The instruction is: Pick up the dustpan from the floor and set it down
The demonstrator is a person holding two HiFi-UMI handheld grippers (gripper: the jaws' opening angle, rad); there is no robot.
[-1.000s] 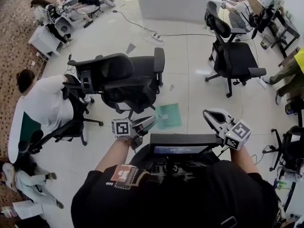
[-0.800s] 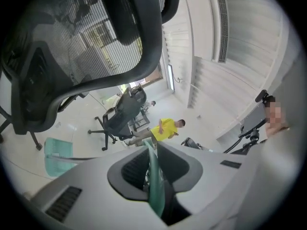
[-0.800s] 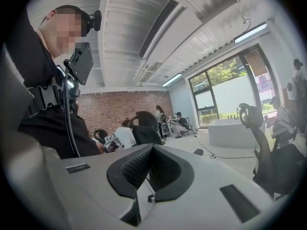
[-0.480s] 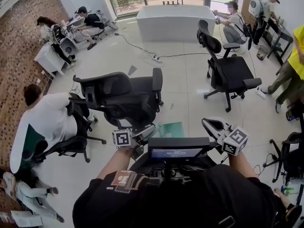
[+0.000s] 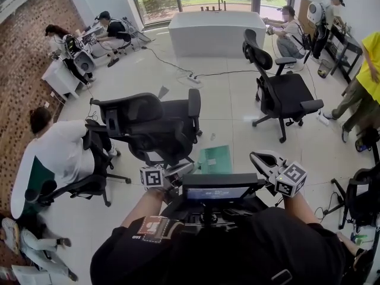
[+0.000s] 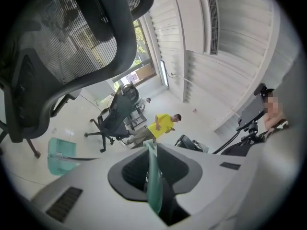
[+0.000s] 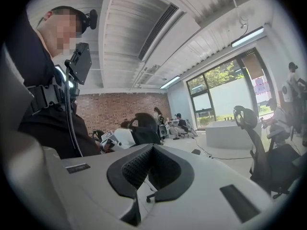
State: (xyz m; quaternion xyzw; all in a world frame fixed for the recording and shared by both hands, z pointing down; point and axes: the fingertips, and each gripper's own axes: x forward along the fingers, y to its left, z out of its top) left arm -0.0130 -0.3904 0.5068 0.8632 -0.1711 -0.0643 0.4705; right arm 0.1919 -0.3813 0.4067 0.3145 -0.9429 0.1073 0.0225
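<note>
The green dustpan (image 5: pixel 215 158) has its pan low over the pale floor, just ahead of my hands and beside the black office chair (image 5: pixel 155 123). Whether the pan touches the floor I cannot tell. My left gripper (image 5: pixel 189 167) points level, and its jaws are closing on the pan's thin green handle (image 6: pixel 153 176), which stands upright between the pads. The pan (image 6: pixel 61 153) shows at the lower left of the left gripper view. My right gripper (image 5: pixel 254 157) hangs to the right of the pan, apart from it, jaws together with nothing between them (image 7: pixel 139 195).
A second black chair (image 5: pixel 279 88) stands further off at the right. A white counter (image 5: pixel 217 33) and a power strip with cable (image 5: pixel 193 79) lie beyond. People sit at the left (image 5: pixel 56 150) and along the back; one in yellow (image 5: pixel 365 76) stands at the right edge.
Both grippers have risen slightly, and the left one still holds the dustpan handle. The head view has tilted up, showing more of the room's far end.
</note>
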